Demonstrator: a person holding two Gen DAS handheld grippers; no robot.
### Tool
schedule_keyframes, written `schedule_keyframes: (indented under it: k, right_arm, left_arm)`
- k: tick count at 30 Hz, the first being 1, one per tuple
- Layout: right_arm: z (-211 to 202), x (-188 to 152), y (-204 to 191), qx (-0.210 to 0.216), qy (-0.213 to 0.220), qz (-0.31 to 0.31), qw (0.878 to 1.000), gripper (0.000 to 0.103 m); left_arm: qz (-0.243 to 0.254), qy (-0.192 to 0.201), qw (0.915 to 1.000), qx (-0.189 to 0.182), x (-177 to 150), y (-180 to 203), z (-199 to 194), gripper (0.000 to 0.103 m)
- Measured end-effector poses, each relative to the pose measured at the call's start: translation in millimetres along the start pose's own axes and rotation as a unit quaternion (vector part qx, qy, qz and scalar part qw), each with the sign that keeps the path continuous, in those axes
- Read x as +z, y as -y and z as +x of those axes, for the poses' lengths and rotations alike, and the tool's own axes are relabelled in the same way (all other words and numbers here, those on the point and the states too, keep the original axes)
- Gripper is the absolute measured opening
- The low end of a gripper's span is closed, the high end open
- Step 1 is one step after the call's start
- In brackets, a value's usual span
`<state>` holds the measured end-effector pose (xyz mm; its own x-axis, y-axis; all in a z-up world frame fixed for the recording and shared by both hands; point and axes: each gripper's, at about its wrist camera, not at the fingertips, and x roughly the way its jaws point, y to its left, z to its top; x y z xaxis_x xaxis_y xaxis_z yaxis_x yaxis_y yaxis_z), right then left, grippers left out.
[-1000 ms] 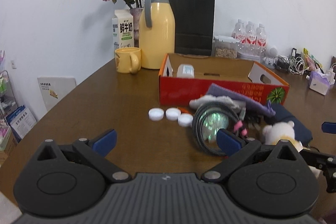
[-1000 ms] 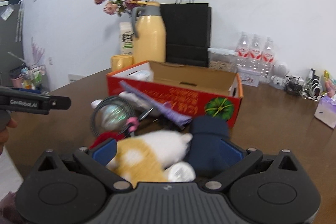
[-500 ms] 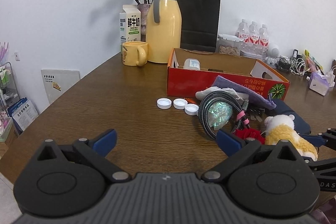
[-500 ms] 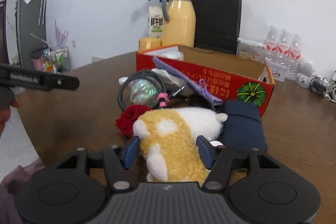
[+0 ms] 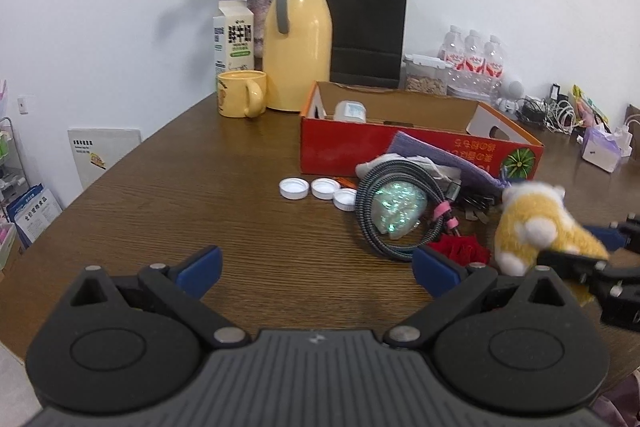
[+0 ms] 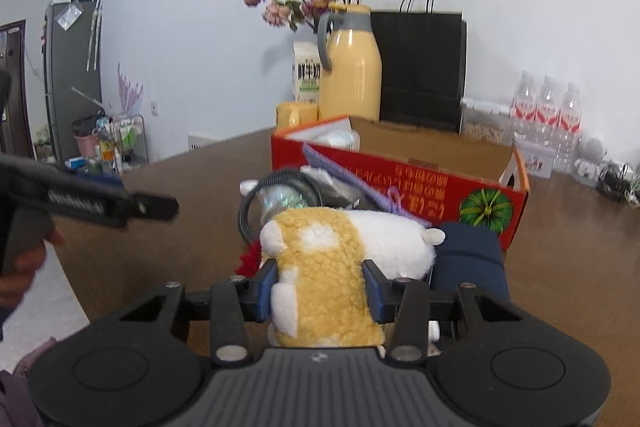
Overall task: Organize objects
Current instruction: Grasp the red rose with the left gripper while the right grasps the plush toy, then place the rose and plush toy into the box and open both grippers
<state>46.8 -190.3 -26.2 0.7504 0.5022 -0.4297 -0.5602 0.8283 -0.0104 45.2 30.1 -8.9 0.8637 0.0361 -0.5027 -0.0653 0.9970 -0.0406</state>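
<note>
Claw jaws on the right claw (image 6: 320,291) are now seen drawn in against the flanks of the yellow-and-white plush toy (image 6: 332,259), where a second ago they were spread wide around it; they are closing, and the blue pads are pressed into the fleece on both sides. The toy is seen raised a little and blurred in the left wrist view, just beside the red fabric rose (image 5: 460,251) and the coiled braided cable (image 5: 400,215), so a grasp is judged to have been made and the lift to be starting. The left claw (image 5: 316,267) is held wide open with nothing between its pads, hovering over bare bench (image 5: 200,195), much as it was before. The red cardboard box (image 5: 400,147) is left standing behind the pile, with a white container already inside, and it is judged to be the likely destination. The three white bottle caps (image 5: 320,189), the purple pouch (image 6: 352,175) and the navy cloth (image 6: 468,255) are yet to be sorted.
</note>
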Motion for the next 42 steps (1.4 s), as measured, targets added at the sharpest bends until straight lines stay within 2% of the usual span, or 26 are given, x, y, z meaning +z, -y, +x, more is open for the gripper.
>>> schedule_keyframes:
  k: [10,14,19,21,24,30,42]
  right_arm:
    - [-9,10,27,-0.055,0.023,0.006,0.998,0.043]
    - [-10,10,38,-0.066,0.026,0.009,0.997,0.043]
    - [-7,6,43,-0.064,0.025,0.012,0.998,0.043]
    - [-6,5,43,-0.062,0.024,0.013,0.998,0.043]
    - [-4,3,44,-0.058,0.023,0.014,0.998,0.043]
    - [-3,2,44,-0.057,0.023,0.015,0.998,0.043]
    - [-1,16,40,-0.061,0.037,0.001,0.997,0.043]
  left_arm:
    - [0.037,-0.014,0.9983,-0.042,-1,51,28,0.103]
    - [0.051,-0.022,0.9976,-0.041,-3,73,44,0.102]
    - [0.053,-0.045,0.9965,-0.047,-9,83,58,0.081]
    - [0.05,-0.051,0.9959,-0.056,-11,84,59,0.06]
    - [0.048,-0.048,0.9958,-0.062,-12,83,57,0.043]
    - [0.053,-0.035,0.9955,-0.071,-12,79,45,0.037]
    - [0.061,0.032,0.9949,-0.073,15,70,18,0.036]
